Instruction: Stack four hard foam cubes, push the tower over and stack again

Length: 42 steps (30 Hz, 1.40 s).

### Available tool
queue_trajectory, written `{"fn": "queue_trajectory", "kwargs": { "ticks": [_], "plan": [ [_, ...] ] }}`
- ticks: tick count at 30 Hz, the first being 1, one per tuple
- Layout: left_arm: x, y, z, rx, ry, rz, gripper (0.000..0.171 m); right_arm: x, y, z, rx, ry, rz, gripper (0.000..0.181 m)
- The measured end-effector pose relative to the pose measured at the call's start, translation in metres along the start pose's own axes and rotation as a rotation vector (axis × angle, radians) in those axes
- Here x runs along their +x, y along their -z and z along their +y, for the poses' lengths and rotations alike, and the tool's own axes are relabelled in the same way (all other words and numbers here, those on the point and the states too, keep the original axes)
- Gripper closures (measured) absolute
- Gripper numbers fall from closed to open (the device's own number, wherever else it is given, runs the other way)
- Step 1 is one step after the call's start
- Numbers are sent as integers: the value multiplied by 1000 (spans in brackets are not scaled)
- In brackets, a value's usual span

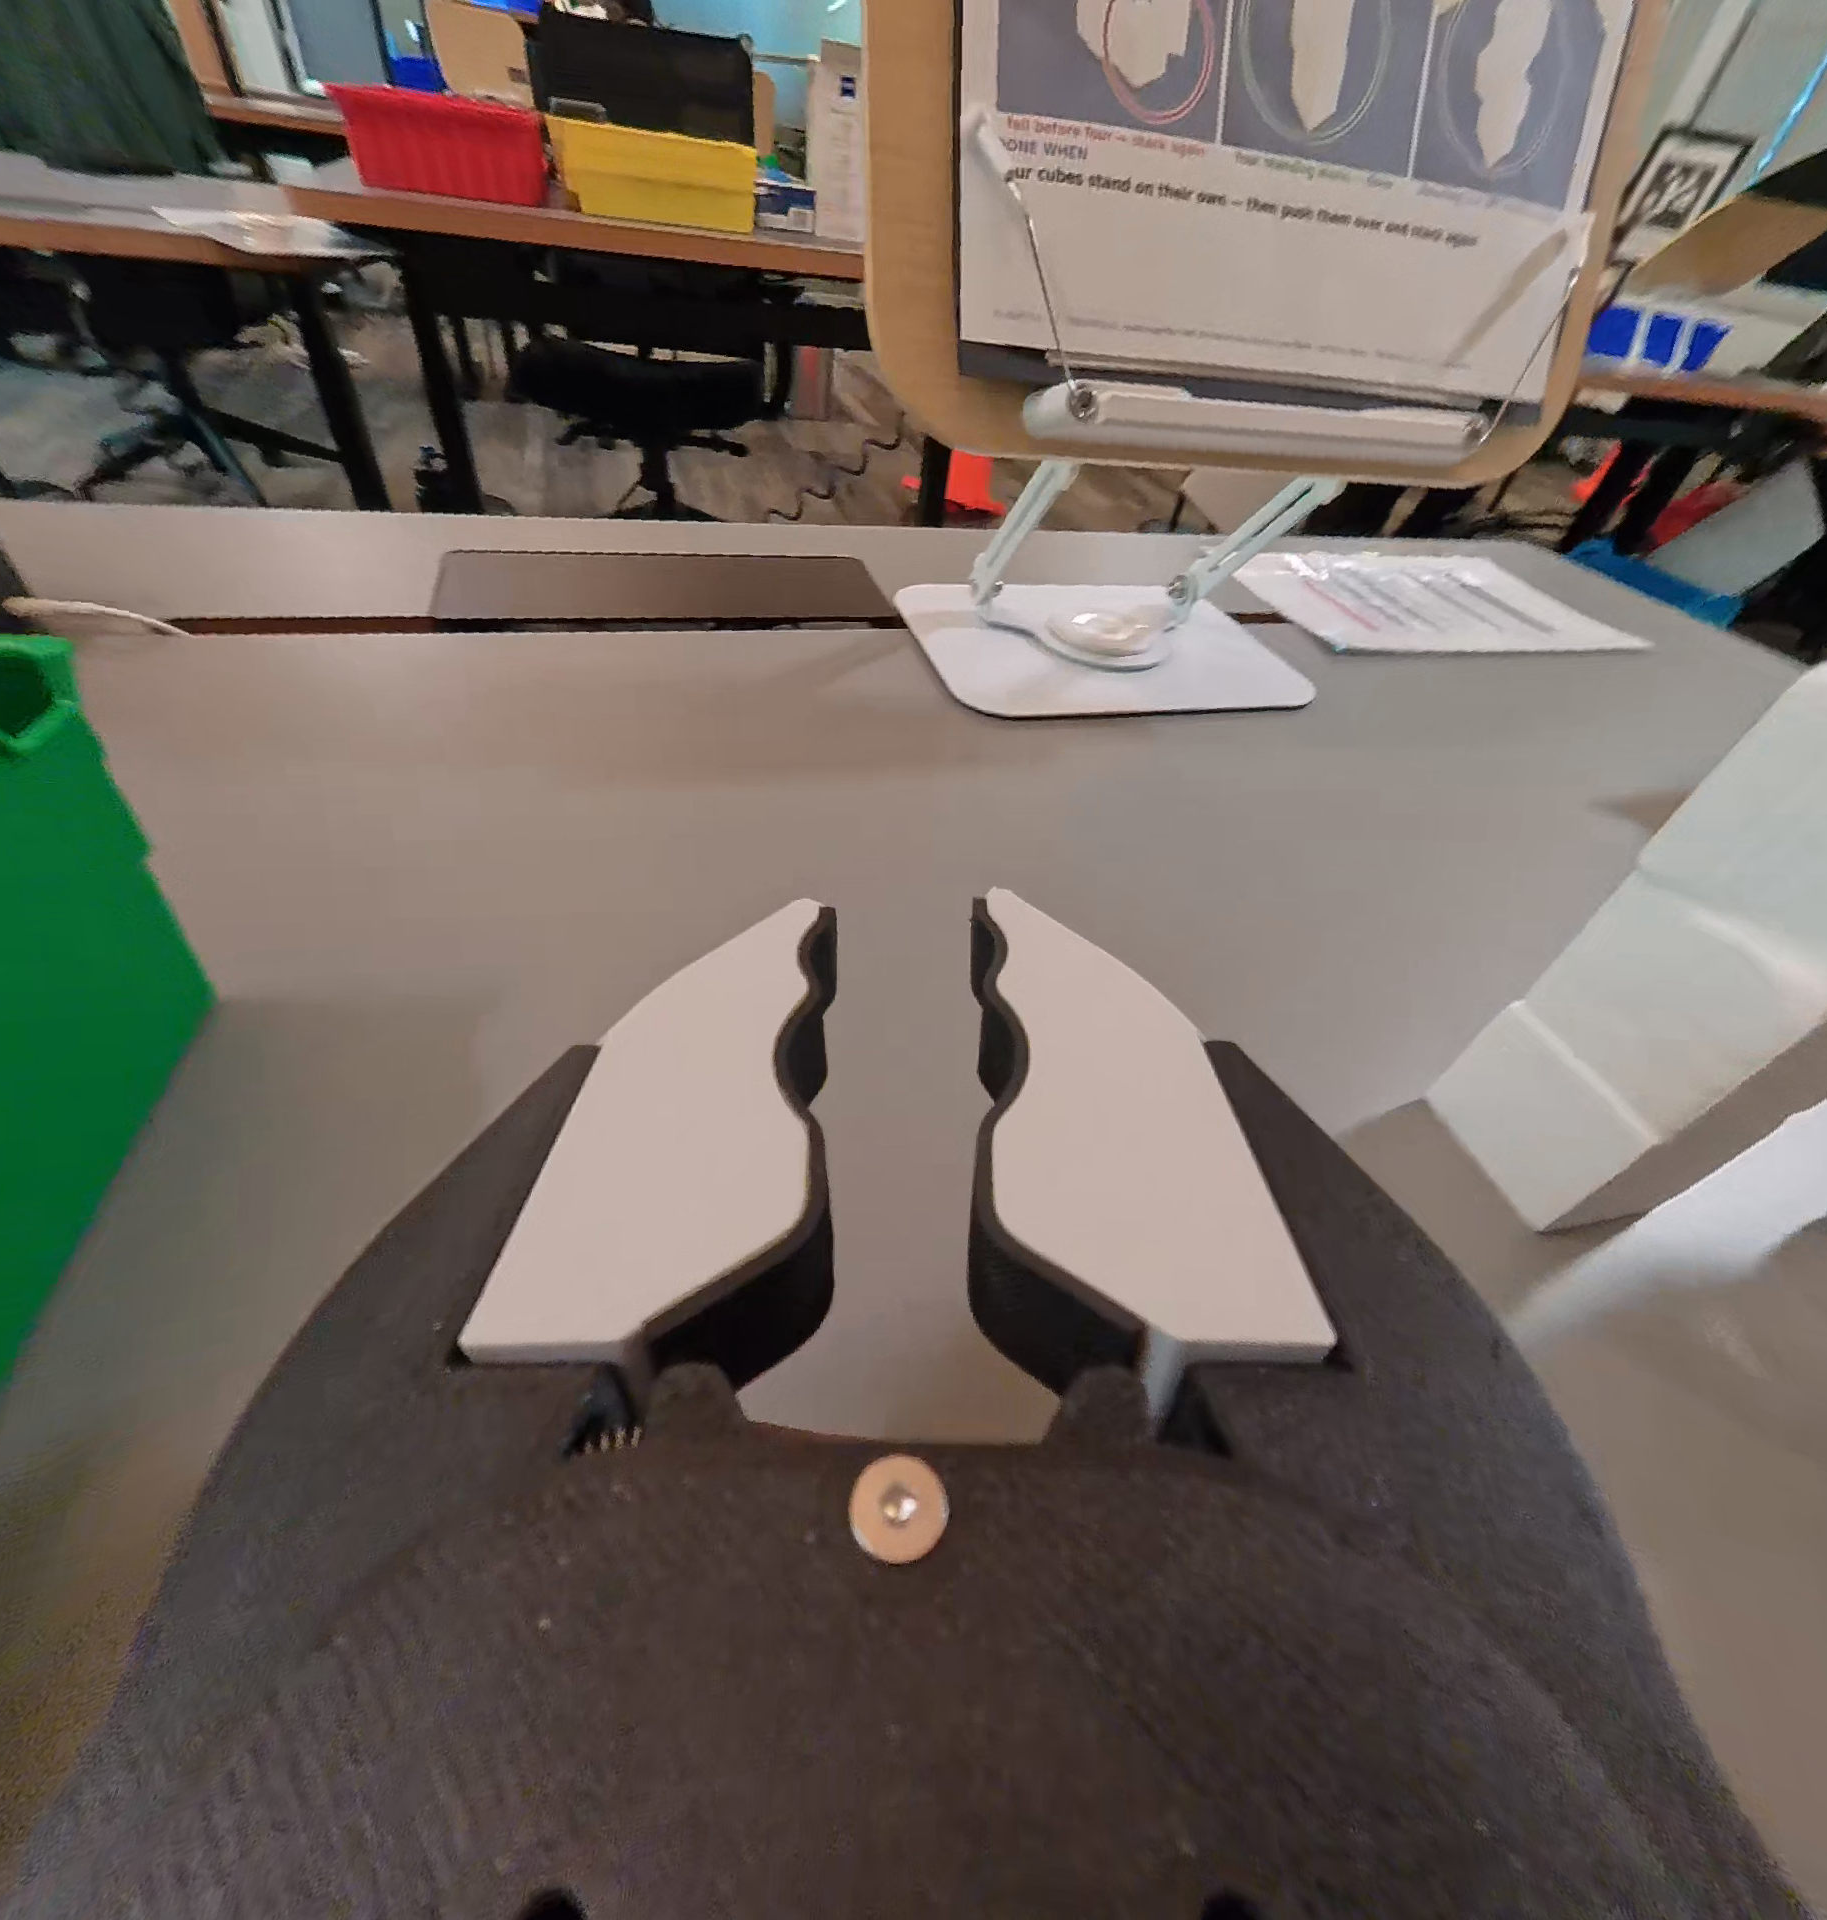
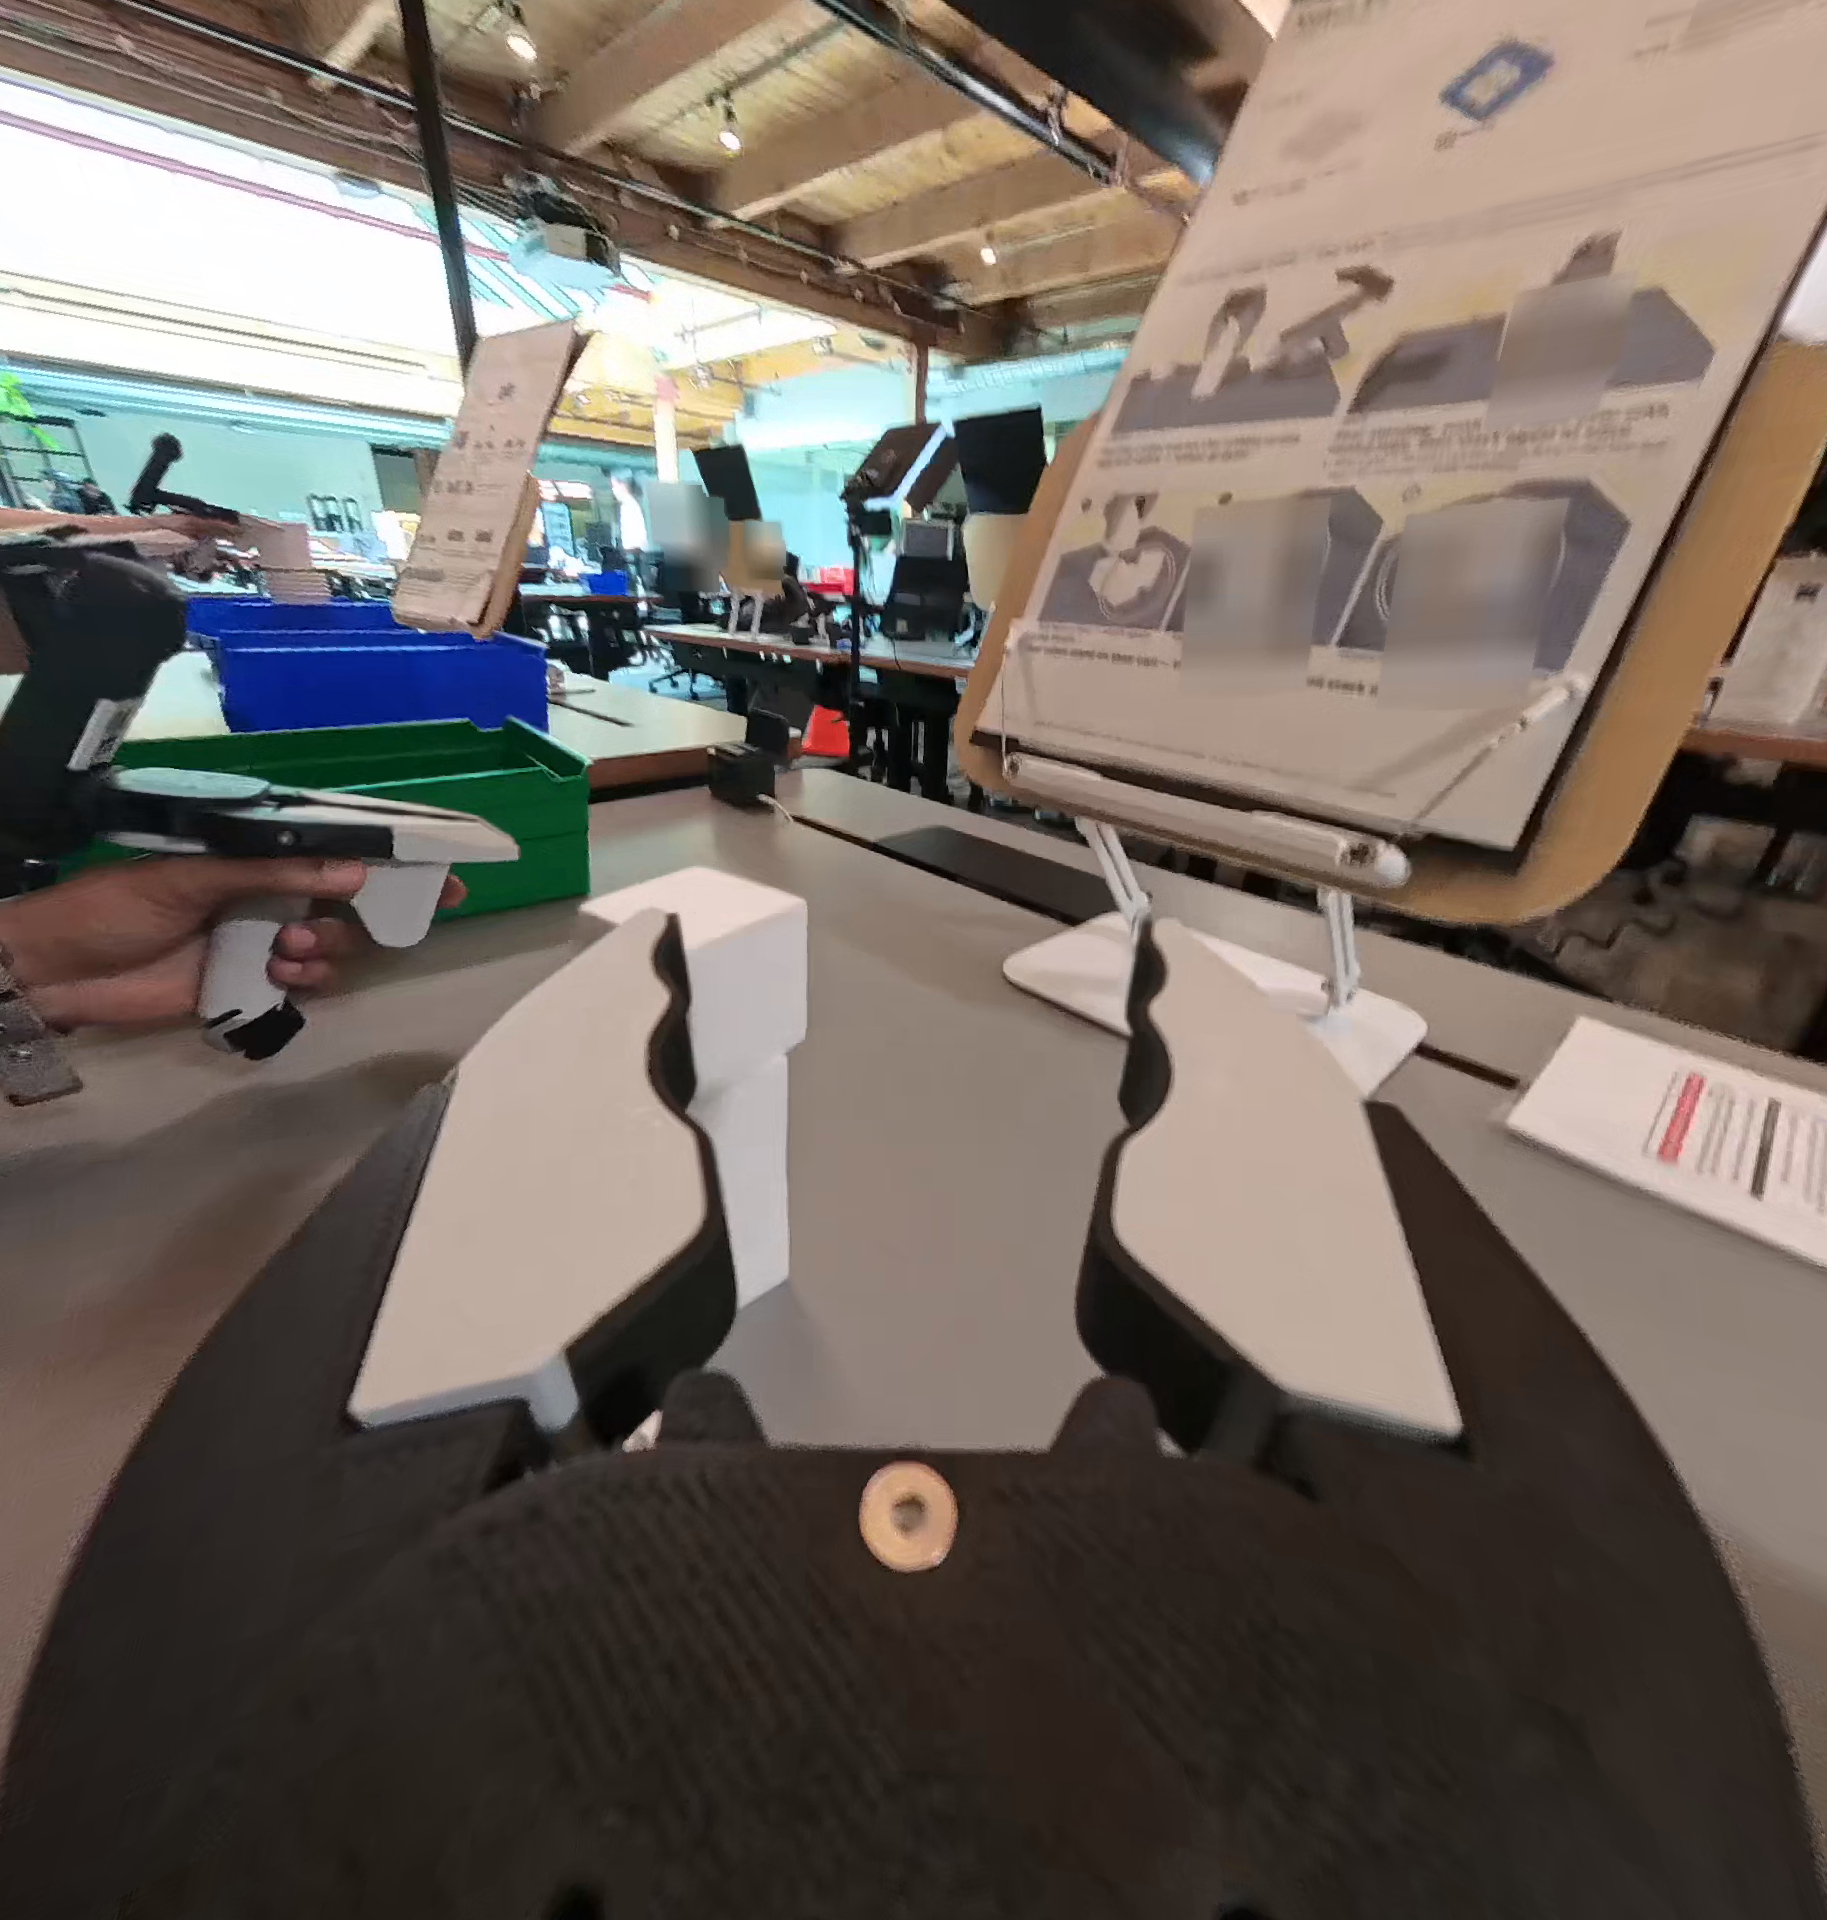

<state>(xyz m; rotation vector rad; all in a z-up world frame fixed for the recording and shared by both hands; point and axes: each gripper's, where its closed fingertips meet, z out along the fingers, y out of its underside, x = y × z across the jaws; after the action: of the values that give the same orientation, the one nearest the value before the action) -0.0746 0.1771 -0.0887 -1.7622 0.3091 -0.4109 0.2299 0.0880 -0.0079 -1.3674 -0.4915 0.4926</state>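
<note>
Both grippers, left gripper and right gripper, stood open and empty beside the white block stack, which possibly risked toppling if bumped.

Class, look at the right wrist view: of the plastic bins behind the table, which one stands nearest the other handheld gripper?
The green bin. It sits right behind the left gripper, on the grey table; the blue bins stand farther back.

Bare grey table ahead of the left gripper, jaws parted, nothing between. Green bin blocks its left side, white block its right. Document stand and paper sheet crowd the far right; white block near the right gripper's left finger.
</note>
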Motion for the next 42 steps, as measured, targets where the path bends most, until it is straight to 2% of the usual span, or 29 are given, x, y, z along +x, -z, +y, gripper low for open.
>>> {"fn": "queue_trajectory", "kwargs": {
  "ticks": [2, 6, 11, 14, 19, 23, 26, 28, 30, 36, 42],
  "plan": [
    [-4, 8, 2, -5, -58, -30, 147, 6, -2, -5, 48, 66, 26, 103],
    [-8, 22, 10, -28, -100, -52, 147, 12, -12, -4, 43, 159, 27, 111],
    [-26, 44, 14, -30, -56, -102, 147, 14, -20, -15, 131, 121, -17, 133],
    [-37, 56, 14, -19, -24, -136, 146, 28, -30, -2, 73, 109, -17, 127],
    [-44, 67, 17, -25, -2, -159, 146, 22, -45, 12, 14, 36, -148, 136],
    [-42, 66, 19, -30, -2, -154, 146, 28, -63, 32, -49, 152, -215, 130],
    [-40, 64, 22, -49, -2, -143, 146, 26, -71, 50, -127, -3, -326, 118],
    [-38, 63, 23, -52, -12, -139, 146, 16, -71, 55, -184, -153, -428, 100],
    [-37, 62, 23, -54, -16, -136, 146, 6, -68, 51, -170, -215, -510, 98],
    [-37, 62, 24, -57, -8, -130, 146, -26, -66, 41, -82, -49, -563, 92],
    [-37, 63, 24, -56, 6, -126, 145, -48, -68, 48, -131, -17, -622, 94]
  ]
}}
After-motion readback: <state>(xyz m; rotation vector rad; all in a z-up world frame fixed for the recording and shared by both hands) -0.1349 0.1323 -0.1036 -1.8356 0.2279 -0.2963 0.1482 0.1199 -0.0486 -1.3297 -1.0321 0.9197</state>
